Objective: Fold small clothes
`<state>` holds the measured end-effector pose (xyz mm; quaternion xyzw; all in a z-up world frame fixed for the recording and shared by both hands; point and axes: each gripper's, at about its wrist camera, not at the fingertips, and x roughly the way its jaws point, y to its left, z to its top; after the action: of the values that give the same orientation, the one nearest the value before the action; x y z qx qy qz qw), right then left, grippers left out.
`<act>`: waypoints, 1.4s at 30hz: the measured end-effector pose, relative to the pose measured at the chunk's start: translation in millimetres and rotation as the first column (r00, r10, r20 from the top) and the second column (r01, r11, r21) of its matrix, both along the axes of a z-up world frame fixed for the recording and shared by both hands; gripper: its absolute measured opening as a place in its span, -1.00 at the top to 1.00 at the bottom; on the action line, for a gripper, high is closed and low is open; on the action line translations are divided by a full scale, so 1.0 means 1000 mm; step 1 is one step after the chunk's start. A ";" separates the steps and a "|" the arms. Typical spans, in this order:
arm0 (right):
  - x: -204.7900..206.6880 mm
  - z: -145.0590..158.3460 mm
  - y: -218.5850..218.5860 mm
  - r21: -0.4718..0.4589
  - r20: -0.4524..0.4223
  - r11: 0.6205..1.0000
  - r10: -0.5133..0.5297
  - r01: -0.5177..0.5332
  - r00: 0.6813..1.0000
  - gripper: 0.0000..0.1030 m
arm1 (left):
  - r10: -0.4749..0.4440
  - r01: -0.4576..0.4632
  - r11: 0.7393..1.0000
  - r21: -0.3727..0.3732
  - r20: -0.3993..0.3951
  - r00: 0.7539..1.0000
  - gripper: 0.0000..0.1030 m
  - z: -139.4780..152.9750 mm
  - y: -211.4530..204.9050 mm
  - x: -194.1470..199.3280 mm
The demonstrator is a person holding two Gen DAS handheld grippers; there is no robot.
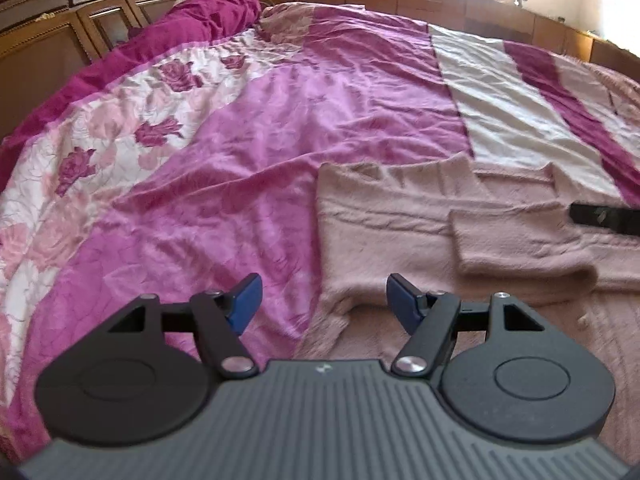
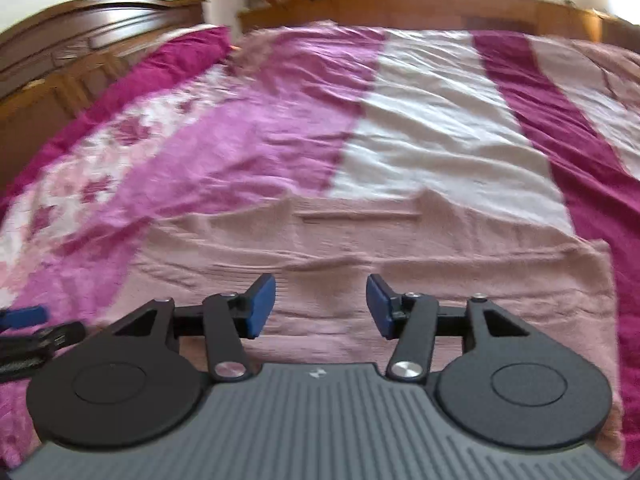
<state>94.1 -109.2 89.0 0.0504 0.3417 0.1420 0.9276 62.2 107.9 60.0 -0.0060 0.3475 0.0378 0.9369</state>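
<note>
My left gripper (image 1: 322, 300) hangs with fingers (image 1: 246, 298) spread wide and empty above the near left edge of the pink sweater (image 1: 400, 232), which lies flat on the bed (image 1: 240, 160) (one sleeve folded across its body). My right gripper (image 2: 321, 306) is likewise parted, gripping nothing, above the sweater.
</note>
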 end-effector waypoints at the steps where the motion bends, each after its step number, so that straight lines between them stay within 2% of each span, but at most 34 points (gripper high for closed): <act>1: -0.003 0.000 0.008 -0.004 0.005 1.000 0.030 -0.030 1.000 -0.17 | 0.000 0.000 1.000 0.004 -0.002 1.000 -0.36 -0.001 -0.002 0.004; 4: -0.009 -0.006 0.038 -0.031 0.014 0.993 0.115 -0.114 0.993 -0.17 | 0.021 -0.020 0.999 0.032 -0.010 1.000 -0.36 -0.009 -0.006 0.016; 7: -0.010 -0.016 0.062 -0.054 0.007 0.985 0.164 -0.163 0.986 -0.17 | 0.035 -0.034 0.999 0.021 -0.053 0.998 -0.36 -0.021 -0.003 0.027; 11: -0.004 -0.033 0.082 -0.071 -0.016 0.982 0.175 -0.176 0.984 -0.17 | 0.051 -0.051 0.999 0.008 -0.094 0.994 -0.40 -0.035 0.004 0.034; 16: 0.001 -0.051 0.092 -0.142 -0.022 0.977 0.157 -0.159 0.987 -0.12 | 0.054 -0.053 0.999 0.007 -0.099 0.994 -0.40 -0.039 0.005 0.036; 17: 0.000 -0.052 0.094 -0.160 -0.011 0.975 0.153 -0.153 0.988 0.01 | 0.054 -0.053 0.999 0.012 -0.099 0.994 -0.40 -0.039 0.004 0.037; 20: 0.000 -0.055 0.097 -0.236 0.020 0.963 0.138 -0.130 0.990 0.61 | 0.057 -0.055 0.998 0.022 -0.099 0.993 -0.40 -0.040 0.002 0.039; 21: 0.000 -0.054 0.094 -0.228 0.025 0.966 0.134 -0.125 0.991 0.79 | 0.059 -0.057 0.998 0.024 -0.098 0.993 -0.40 -0.041 0.002 0.039; 22: 0.001 -0.051 0.089 -0.207 0.026 0.971 0.124 -0.116 0.992 0.82 | 0.059 -0.057 0.998 0.026 -0.098 0.993 -0.40 -0.041 0.002 0.039; 31: -0.010 0.003 0.024 -0.054 0.147 0.997 -0.052 0.061 0.988 0.84 | 0.063 -0.059 0.997 0.044 -0.094 0.994 -0.40 -0.042 0.000 0.038; 36: -0.024 0.024 -0.017 -0.025 0.192 0.989 -0.136 0.143 0.972 0.84 | 0.067 -0.062 0.997 0.049 -0.095 0.993 -0.40 -0.041 -0.001 0.038; 42: -0.038 0.033 -0.067 -0.016 0.216 0.966 -0.248 0.257 0.945 0.84 | 0.071 -0.066 0.996 0.055 -0.101 0.992 -0.40 -0.040 -0.002 0.039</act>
<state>55.6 -176.1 121.9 0.0581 0.2347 0.0191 0.9701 100.7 105.9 20.2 0.0084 0.3940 0.0791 0.9157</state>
